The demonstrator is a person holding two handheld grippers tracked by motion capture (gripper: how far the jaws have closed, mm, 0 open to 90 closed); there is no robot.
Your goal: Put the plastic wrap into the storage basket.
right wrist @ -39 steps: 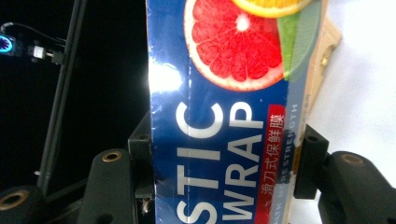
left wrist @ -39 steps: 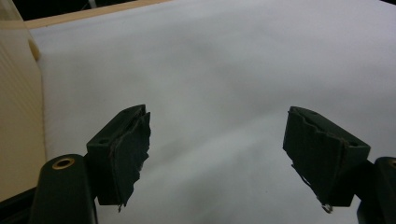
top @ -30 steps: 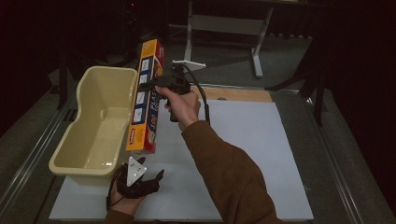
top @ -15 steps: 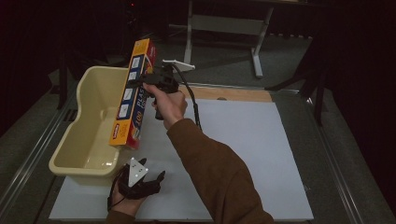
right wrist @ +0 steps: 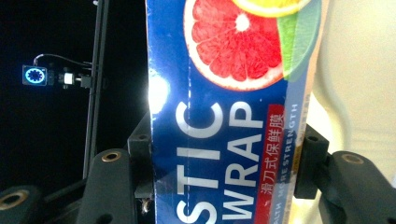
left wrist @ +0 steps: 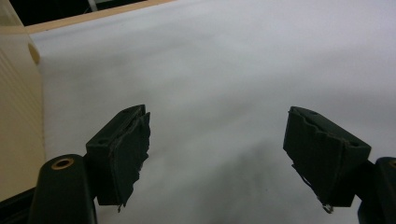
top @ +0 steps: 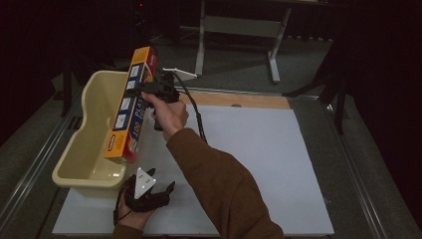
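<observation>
Our right gripper point(top: 144, 89), clamped on the long blue-and-orange plastic-wrap box point(top: 130, 104), should lower it level into the cream plastic tub point(top: 94, 172); our left gripper point(top: 149, 191) rests with jaws apart.

1. The tub point(top: 87, 144) sits at the left edge of the table point(top: 268, 164).
2. The plastic wrap box point(top: 130, 104) hangs tilted above the tub's right wall, clamped in the right gripper point(top: 149, 89) (held from the box's right).
3. The left gripper point(top: 147, 191) rests on the table, just before the tub's near right corner.
</observation>
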